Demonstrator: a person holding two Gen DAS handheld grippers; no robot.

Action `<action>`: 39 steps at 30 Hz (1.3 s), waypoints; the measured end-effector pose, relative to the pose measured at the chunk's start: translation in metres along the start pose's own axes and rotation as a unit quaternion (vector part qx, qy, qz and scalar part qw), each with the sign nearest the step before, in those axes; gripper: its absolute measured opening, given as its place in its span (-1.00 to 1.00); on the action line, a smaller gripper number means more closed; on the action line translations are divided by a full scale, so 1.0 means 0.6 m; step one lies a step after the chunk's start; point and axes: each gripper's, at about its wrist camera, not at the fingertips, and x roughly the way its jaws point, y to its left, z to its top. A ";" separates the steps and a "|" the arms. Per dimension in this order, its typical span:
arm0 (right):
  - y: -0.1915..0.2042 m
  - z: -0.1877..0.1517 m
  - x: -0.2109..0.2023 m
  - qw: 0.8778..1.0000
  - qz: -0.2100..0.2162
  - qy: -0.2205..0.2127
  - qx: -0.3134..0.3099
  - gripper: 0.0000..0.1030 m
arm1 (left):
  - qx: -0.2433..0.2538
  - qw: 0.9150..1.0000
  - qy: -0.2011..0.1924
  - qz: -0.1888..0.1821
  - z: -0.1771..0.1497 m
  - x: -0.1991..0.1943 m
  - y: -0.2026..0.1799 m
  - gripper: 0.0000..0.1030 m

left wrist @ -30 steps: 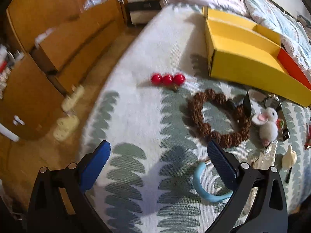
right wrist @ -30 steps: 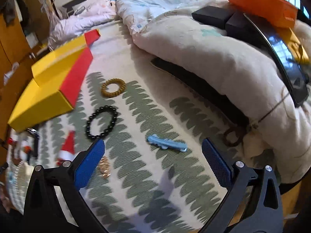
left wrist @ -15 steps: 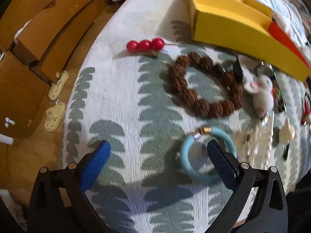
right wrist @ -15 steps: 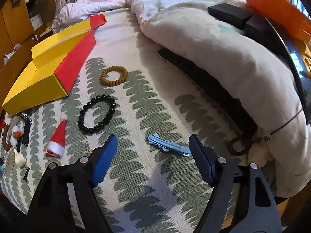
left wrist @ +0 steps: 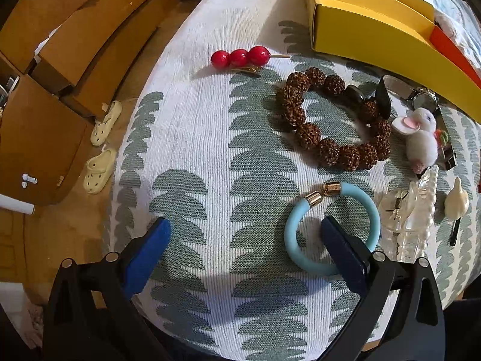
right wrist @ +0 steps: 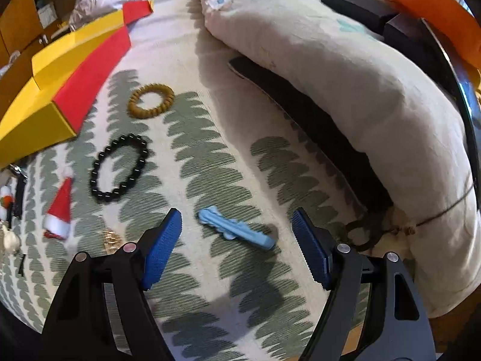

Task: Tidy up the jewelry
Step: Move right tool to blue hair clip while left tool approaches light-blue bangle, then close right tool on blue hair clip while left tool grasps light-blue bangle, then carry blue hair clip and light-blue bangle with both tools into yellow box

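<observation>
My left gripper is open low over the leaf-patterned bedspread. Its right finger sits inside the ring of a light blue bangle with gold caps. Beyond lie a brown bead bracelet, a red three-berry hair pin and the yellow box. My right gripper is open, its fingers on either side of a light blue hair clip. A black bead bracelet, a mustard coil hair tie and a small Santa hat clip lie to the left.
A plush mouse clip, a clear pearl clip, a cream clip and a watch lie right of the bangle. A rolled duvet bounds the right. The bed edge drops to the floor with slippers on the left.
My left gripper has moved forward and down over the bed, so its right finger now sits inside the blue bangle. My right gripper has narrowed and lowered around the blue hair clip.
</observation>
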 end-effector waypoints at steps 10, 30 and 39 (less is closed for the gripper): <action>0.001 0.012 0.033 0.999 0.004 0.036 -0.019 0.49 | 0.004 1.000 0.004 -0.003 0.004 -0.006 -0.023 0.92; -0.001 0.013 0.029 0.997 0.042 0.057 0.035 -0.69 | -0.010 0.999 -0.001 -0.051 0.014 -0.018 -0.013 0.32; -0.011 0.004 0.020 0.996 0.054 0.047 0.058 -0.74 | -0.016 0.996 0.009 -0.088 0.018 -0.025 0.001 -0.47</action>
